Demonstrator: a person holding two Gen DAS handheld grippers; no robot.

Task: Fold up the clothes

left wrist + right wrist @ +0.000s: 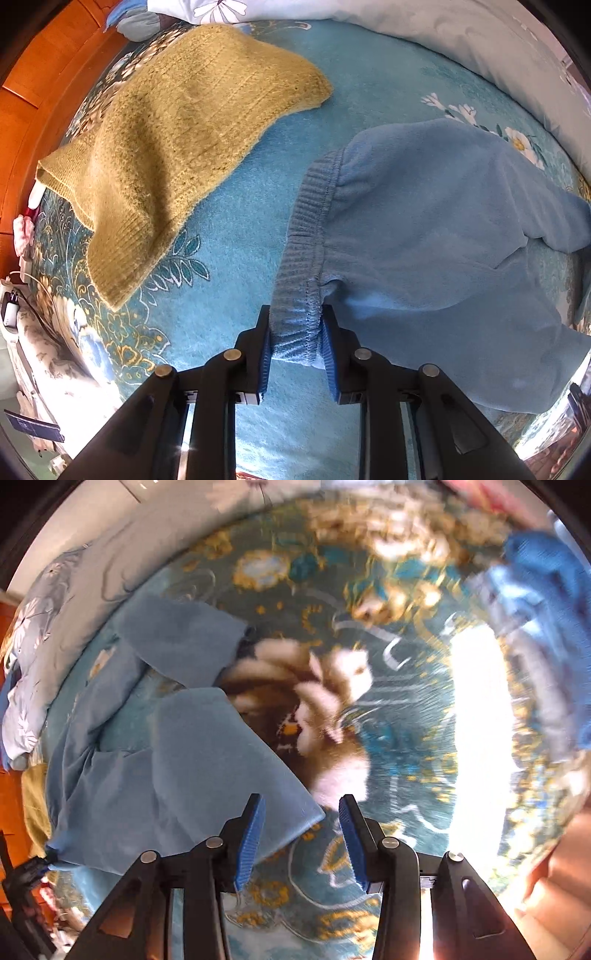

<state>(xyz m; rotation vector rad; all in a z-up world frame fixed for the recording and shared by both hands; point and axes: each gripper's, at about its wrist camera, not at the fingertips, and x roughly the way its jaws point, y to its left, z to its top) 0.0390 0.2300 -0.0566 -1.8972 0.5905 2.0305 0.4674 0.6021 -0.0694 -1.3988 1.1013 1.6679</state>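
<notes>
Both tongs are showing the same build. The left tongs (295, 332) are carrying two black angular fingers, each faced inside with a ribbed blue pad (330, 354), and black linkage bars are fanning back from them, pinned by round silver rivets (232, 354). The right tongs (302, 827) are wearing identical ribbed blue pads (251, 834) on black fingers, with the same silver rivets (389, 842) and slotted cut-outs in the outer bars.

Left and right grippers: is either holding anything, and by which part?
Left gripper pinches the light blue fleece trousers by their ribbed waistband. Right gripper holds nothing.
</notes>
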